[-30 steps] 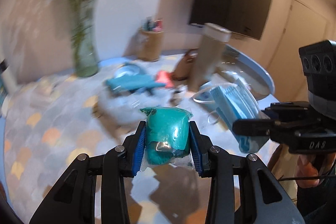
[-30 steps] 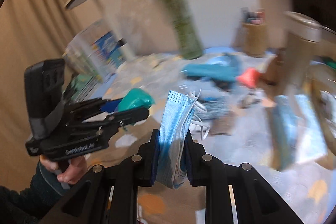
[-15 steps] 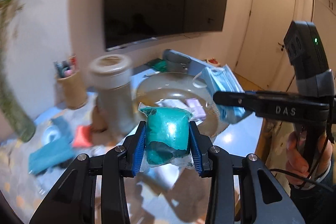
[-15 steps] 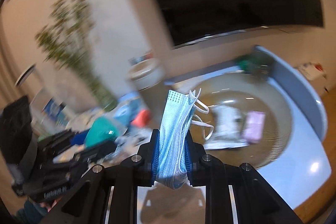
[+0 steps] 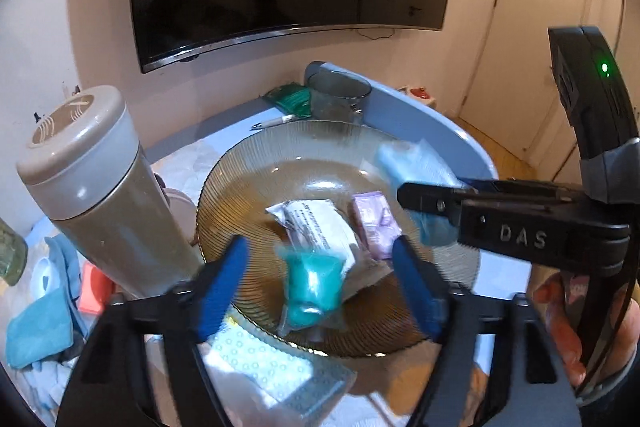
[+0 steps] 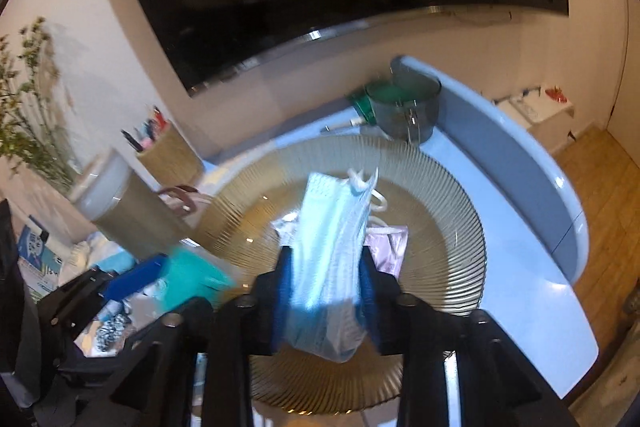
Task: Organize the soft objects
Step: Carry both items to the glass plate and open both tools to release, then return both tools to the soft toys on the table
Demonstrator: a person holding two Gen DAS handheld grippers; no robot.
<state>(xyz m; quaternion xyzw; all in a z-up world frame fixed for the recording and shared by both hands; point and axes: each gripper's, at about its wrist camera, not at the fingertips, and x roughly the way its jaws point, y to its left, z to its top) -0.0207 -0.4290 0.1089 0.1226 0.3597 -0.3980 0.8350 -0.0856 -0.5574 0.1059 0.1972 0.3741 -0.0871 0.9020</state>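
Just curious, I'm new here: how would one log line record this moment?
left claw: open | teal packet: loose, over glass plate | right claw: shut on face masks

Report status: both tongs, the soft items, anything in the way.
Left tongs open, teal packet loose between the fingers over glass plate. Right tongs shut on blue face masks above plate. White packet and purple packet already on plate.

Two packets [image 5: 316, 223] lie in the plate [image 5: 440, 259], right of the tumbler [image 5: 104, 203].
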